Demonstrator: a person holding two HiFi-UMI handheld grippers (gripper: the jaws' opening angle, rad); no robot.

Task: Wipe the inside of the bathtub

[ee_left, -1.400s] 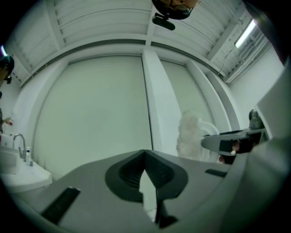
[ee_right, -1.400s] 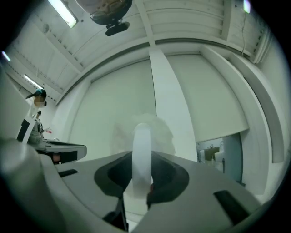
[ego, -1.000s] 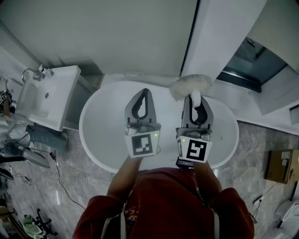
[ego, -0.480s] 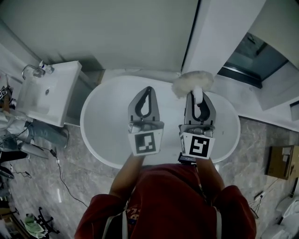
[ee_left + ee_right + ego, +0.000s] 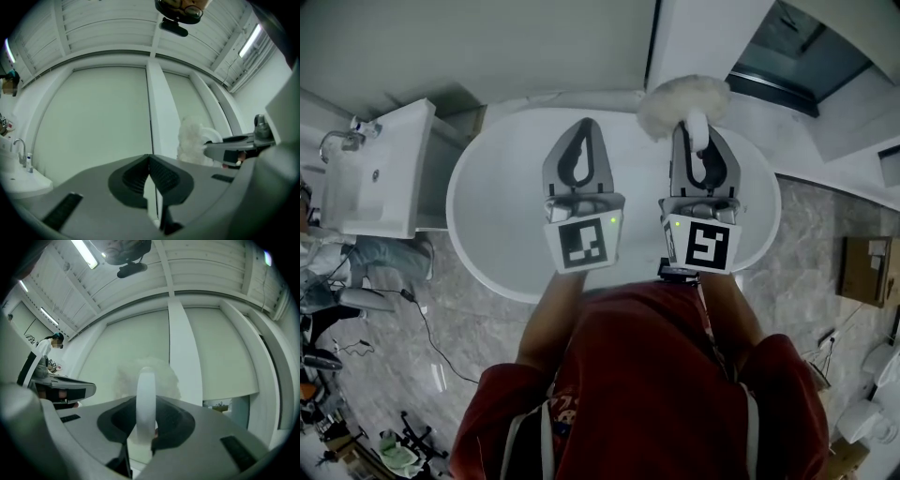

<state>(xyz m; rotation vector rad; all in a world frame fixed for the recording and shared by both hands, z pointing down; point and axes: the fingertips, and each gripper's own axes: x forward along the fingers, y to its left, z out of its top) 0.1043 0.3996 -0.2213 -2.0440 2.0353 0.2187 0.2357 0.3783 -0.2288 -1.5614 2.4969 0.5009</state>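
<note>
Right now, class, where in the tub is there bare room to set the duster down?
Bare: the tub at its left end toward the sink, and its right end beyond the right claw. Crowded: the middle, under the left claw and duster.

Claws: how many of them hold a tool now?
1. The right claw is shut on the fluffy white duster, whose head sits at the far edge of the bathtub. The left claw beside it is shut with nothing between its jaws.

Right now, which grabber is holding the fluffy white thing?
The right gripper: its fingers are shut on the handle of the fluffy white duster. The left gripper has its fingers closed together on nothing.
</note>
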